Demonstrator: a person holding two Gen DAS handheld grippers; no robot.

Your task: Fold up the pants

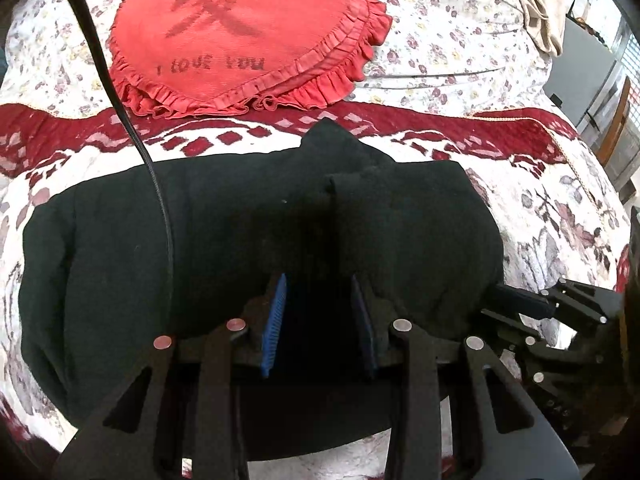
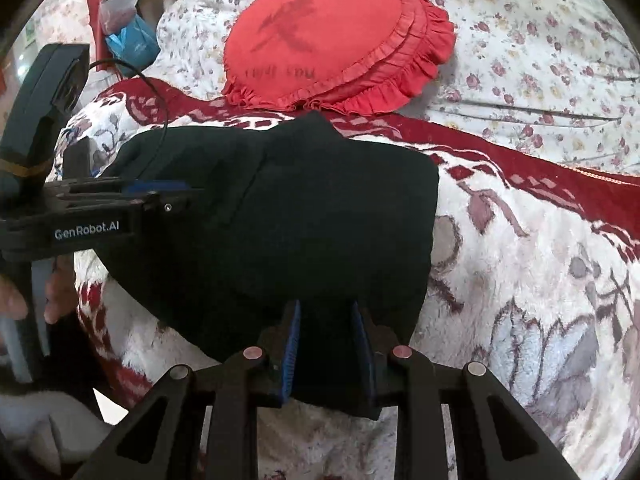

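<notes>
Black pants (image 1: 248,240): lying folded compact on bed (image 2: 520,280).
Left gripper (image 1: 318,312): standing parted over near edge.
Right gripper (image 2: 326,340): likewise parted.
Remaining: seemingly only release.

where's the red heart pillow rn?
The red heart pillow lies on the floral bedspread, upper centre in both wrist views, just beyond the far edge of the black pants, slightly left of their raised fold.
</notes>
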